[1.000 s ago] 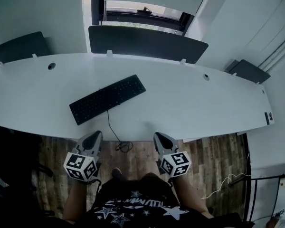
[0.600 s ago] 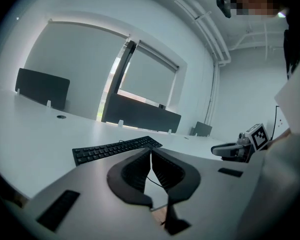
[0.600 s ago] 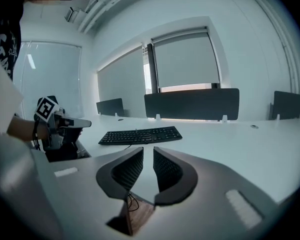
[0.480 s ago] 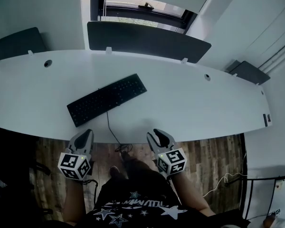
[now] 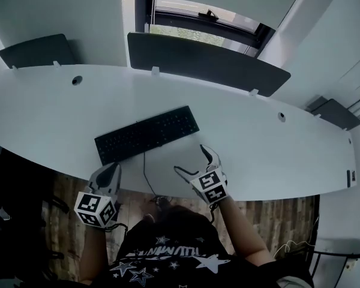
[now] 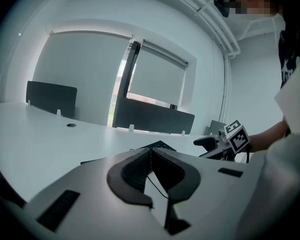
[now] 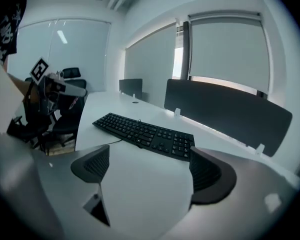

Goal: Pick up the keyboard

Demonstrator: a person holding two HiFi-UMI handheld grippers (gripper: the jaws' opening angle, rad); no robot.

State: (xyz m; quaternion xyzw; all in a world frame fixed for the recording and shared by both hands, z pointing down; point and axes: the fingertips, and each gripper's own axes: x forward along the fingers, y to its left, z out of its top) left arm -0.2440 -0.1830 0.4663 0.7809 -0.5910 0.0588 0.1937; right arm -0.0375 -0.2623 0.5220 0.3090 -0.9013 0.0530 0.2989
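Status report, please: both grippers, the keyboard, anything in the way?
Left gripper shut, empty. Right gripper jaws just opened, nothing between them. Keyboard flat on desk, untouched. Nothing in the way.

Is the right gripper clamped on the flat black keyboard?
No, the right gripper has just been opening, its jaws empty, and the black keyboard lies untouched ahead of them.

Black star-print T-shirt [image 5: 162, 258], grey grippers [image 5: 113, 168], black-and-white marker cubes [image 5: 96, 209]
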